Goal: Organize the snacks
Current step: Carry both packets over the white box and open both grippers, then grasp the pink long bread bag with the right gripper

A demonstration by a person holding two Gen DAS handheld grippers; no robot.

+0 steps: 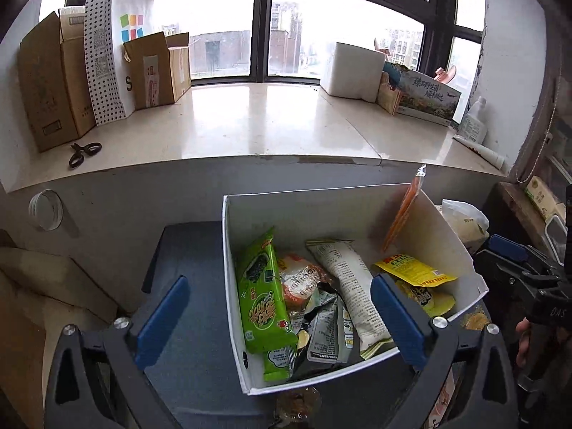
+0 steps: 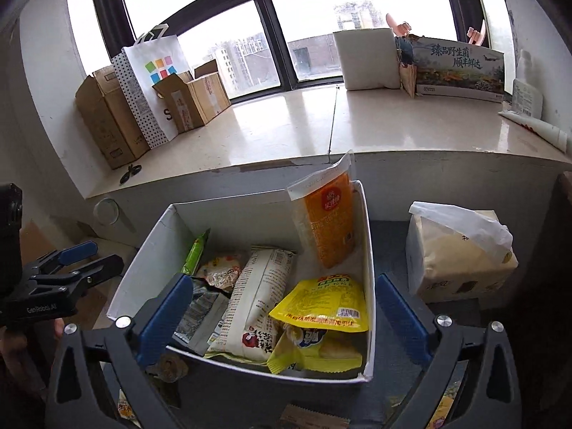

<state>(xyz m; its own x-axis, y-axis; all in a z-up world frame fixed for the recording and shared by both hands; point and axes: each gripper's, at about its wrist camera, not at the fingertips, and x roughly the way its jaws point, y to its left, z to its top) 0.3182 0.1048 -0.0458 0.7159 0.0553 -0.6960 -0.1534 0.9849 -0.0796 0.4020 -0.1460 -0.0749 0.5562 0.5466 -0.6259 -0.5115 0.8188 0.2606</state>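
Snack packets (image 2: 286, 307) heaped in white box (image 1: 228, 250), lower ones hidden, left gripper (image 1: 282, 318) and right gripper (image 2: 282, 318) jaws wide, empty

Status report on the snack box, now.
Left gripper open, empty. Right gripper open, empty. White box holds snacks; orange packet stands against its wall. Loose wrapped snack outside near edge.

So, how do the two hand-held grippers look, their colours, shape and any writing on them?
Both are alike: the left hand-held gripper and the right hand-held gripper have black frames with triangular cut-outs, silver round screws, and two flat blue finger pads. Seen from the side, one body shows white lettering "GenRobot.AI", the other "DAS".
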